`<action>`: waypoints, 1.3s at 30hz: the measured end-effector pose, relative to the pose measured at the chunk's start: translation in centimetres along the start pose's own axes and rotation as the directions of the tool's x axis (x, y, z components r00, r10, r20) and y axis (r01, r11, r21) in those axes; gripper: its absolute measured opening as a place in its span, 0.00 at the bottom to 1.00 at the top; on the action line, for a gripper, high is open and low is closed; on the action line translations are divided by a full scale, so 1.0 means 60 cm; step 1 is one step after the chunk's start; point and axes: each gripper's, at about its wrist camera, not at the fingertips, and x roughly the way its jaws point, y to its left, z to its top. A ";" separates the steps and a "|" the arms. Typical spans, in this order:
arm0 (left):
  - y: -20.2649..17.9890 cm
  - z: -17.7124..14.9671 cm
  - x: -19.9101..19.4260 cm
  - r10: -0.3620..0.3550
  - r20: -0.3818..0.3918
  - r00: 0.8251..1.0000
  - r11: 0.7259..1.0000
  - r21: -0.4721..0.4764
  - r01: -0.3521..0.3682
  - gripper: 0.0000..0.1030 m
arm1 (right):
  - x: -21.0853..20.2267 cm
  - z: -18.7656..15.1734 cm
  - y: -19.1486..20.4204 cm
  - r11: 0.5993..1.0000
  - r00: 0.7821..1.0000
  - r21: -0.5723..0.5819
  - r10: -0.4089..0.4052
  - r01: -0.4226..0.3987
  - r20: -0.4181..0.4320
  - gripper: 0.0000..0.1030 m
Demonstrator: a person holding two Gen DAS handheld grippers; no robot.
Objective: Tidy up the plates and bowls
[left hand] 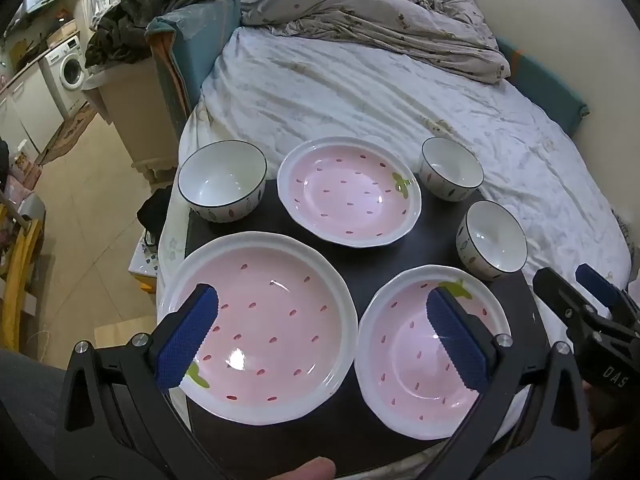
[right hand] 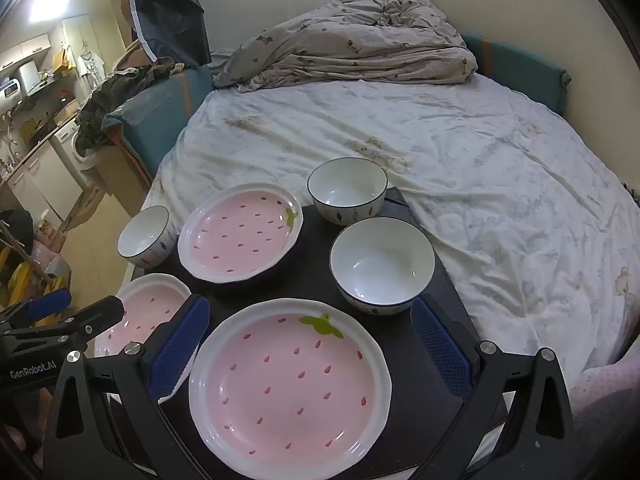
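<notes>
Both claws stood wide and empty above the dishes. The left claw (left hand: 322,336) hovered with one blue pad over the big pink plate (left hand: 260,328) and the other over the smaller pink plate (left hand: 424,356) just beside it, touching neither as far as could be seen. The right claw (right hand: 310,350) straddled that same smaller plate, seen up close from its own camera, pads clear of the rim on both sides.

All the crockery sat on a dark board (left hand: 400,256) laid on the bed (left hand: 360,92). A third pink plate (left hand: 350,192) lay at the back of the board, between two white bowls: the left bowl (left hand: 222,180) hung partly over the board's far left corner, the far right bowl (left hand: 452,168) stood at the far right corner. A third bowl, the near right bowl (left hand: 491,240), stood at the right edge, just behind the smaller plate. Nothing was stacked; every piece sat upright and apart. A rumpled quilt (left hand: 380,20) was heaped at the head of the bed.
</notes>
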 end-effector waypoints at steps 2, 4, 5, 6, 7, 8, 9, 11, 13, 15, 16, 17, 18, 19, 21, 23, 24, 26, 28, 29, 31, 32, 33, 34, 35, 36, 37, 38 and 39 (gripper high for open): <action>0.001 0.000 0.001 -0.014 -0.011 1.000 1.000 -0.013 0.013 1.00 | 0.000 0.000 0.000 1.000 1.000 -0.001 0.001 -0.001 0.001 1.00; 0.002 0.000 0.001 -0.012 -0.010 1.000 1.000 -0.012 0.011 1.00 | -0.001 0.001 0.000 1.000 1.000 -0.003 0.001 -0.001 0.003 1.00; 0.001 0.000 0.001 -0.004 -0.008 1.000 1.000 -0.008 0.004 1.00 | -0.001 0.001 0.000 1.000 1.000 -0.004 0.002 -0.002 0.004 1.00; 0.000 0.000 0.001 -0.001 -0.008 1.000 1.000 -0.005 0.001 1.00 | -0.001 0.001 0.000 1.000 1.000 -0.005 0.003 -0.003 0.004 1.00; 0.000 0.000 0.001 -0.001 -0.008 1.000 1.000 -0.004 0.001 1.00 | -0.002 0.000 0.000 1.000 1.000 -0.006 0.004 -0.004 0.004 1.00; 0.000 0.000 0.001 -0.003 -0.007 1.000 1.000 -0.005 0.003 1.00 | 0.002 -0.001 0.000 1.000 1.000 -0.001 -0.002 0.002 -0.002 1.00; 0.000 0.000 0.001 -0.003 -0.007 1.000 1.000 -0.005 0.003 1.00 | 0.002 0.000 0.000 1.000 1.000 -0.002 -0.002 0.002 -0.002 1.00; 0.001 0.000 0.001 -0.003 -0.006 1.000 1.000 -0.005 0.003 1.00 | 0.001 0.000 0.000 1.000 1.000 -0.002 -0.005 0.005 -0.001 1.00; 0.001 0.000 0.001 -0.003 -0.006 1.000 1.000 -0.005 0.003 1.00 | 0.000 0.000 -0.001 1.000 1.000 -0.001 -0.004 0.004 -0.002 1.00; 0.001 0.000 0.001 -0.002 -0.006 1.000 1.000 -0.005 0.002 1.00 | 0.000 0.001 -0.001 1.000 1.000 0.000 -0.004 0.004 -0.002 1.00; 0.001 0.000 0.000 -0.002 -0.006 1.000 1.000 -0.006 0.002 1.00 | -0.001 0.001 -0.001 1.000 1.000 -0.002 -0.004 0.004 -0.002 1.00; 0.001 0.000 0.001 -0.001 -0.006 1.000 1.000 -0.005 0.001 1.00 | -0.002 0.001 -0.001 1.000 1.000 -0.003 -0.005 0.005 -0.002 1.00; 0.001 0.000 0.001 -0.001 -0.006 1.000 1.000 -0.005 0.001 1.00 | -0.002 0.001 0.000 1.000 1.000 -0.003 -0.005 0.005 -0.002 1.00; 0.001 0.000 0.001 0.000 -0.006 1.000 1.000 -0.004 0.000 1.00 | -0.002 0.001 0.000 1.000 1.000 -0.003 -0.005 0.005 -0.002 1.00; 0.001 0.000 0.001 0.000 -0.005 1.000 1.000 -0.004 0.000 1.00 | -0.002 0.001 0.000 1.000 1.000 -0.003 -0.004 0.004 -0.002 1.00; 0.001 0.000 0.000 0.000 -0.006 1.000 1.000 -0.003 0.000 1.00 | -0.002 0.001 0.000 1.000 1.000 -0.004 -0.004 0.004 -0.002 1.00; 0.001 0.000 0.000 0.000 -0.006 1.000 1.000 -0.003 0.000 1.00 | -0.002 0.001 -0.001 1.000 1.000 -0.003 -0.004 0.004 -0.002 1.00; 0.001 0.000 0.001 0.001 -0.005 1.000 1.000 -0.003 -0.001 1.00 | -0.002 0.001 -0.001 1.000 1.000 -0.003 -0.005 0.005 -0.002 1.00; 0.001 0.000 0.001 0.000 -0.005 1.000 1.000 -0.003 0.000 1.00 | -0.002 0.001 -0.001 1.000 1.000 -0.003 -0.005 0.005 -0.002 1.00; 0.001 0.000 0.001 0.000 -0.006 1.000 1.000 -0.003 0.000 1.00 | -0.002 0.001 -0.001 1.000 1.000 -0.003 -0.005 0.005 -0.002 1.00; 0.001 0.000 0.001 0.000 -0.006 1.000 1.000 -0.002 0.000 1.00 | -0.002 0.001 -0.001 1.000 1.000 -0.003 -0.005 0.005 -0.002 1.00; 0.001 0.000 0.001 0.000 -0.006 1.000 1.000 -0.002 0.000 1.00 | -0.002 0.001 -0.001 1.000 1.000 -0.003 -0.005 0.005 -0.002 1.00; 0.001 0.000 0.001 0.000 -0.006 1.000 1.000 -0.002 0.000 1.00 | -0.002 0.001 -0.001 1.000 1.000 -0.003 -0.005 0.005 -0.002 1.00; 0.001 0.000 0.001 0.000 -0.005 1.000 1.000 -0.002 0.000 1.00 | -0.002 0.001 -0.001 1.000 1.000 -0.003 -0.005 0.005 -0.002 1.00; 0.001 0.000 0.001 0.000 -0.006 1.000 1.000 -0.003 0.000 1.00 | -0.002 0.001 -0.001 1.000 1.000 -0.003 -0.005 0.005 -0.002 1.00; 0.001 0.000 0.001 0.001 -0.006 1.000 1.000 -0.003 -0.001 1.00 | -0.002 0.001 -0.002 1.000 1.000 -0.003 -0.005 0.005 -0.002 1.00; 0.001 0.000 0.001 0.001 -0.006 1.000 1.000 -0.003 -0.001 1.00 | -0.001 0.001 -0.001 1.000 1.000 -0.003 -0.006 0.006 -0.002 1.00; 0.001 0.000 0.001 0.001 -0.007 1.000 1.000 -0.004 -0.001 1.00 | -0.001 0.001 -0.002 1.000 1.000 -0.003 -0.006 0.006 -0.002 1.00; 0.001 0.000 0.001 0.001 -0.006 1.000 1.000 -0.004 -0.001 1.00 | -0.001 0.001 -0.002 1.000 1.000 -0.002 -0.005 0.005 -0.003 1.00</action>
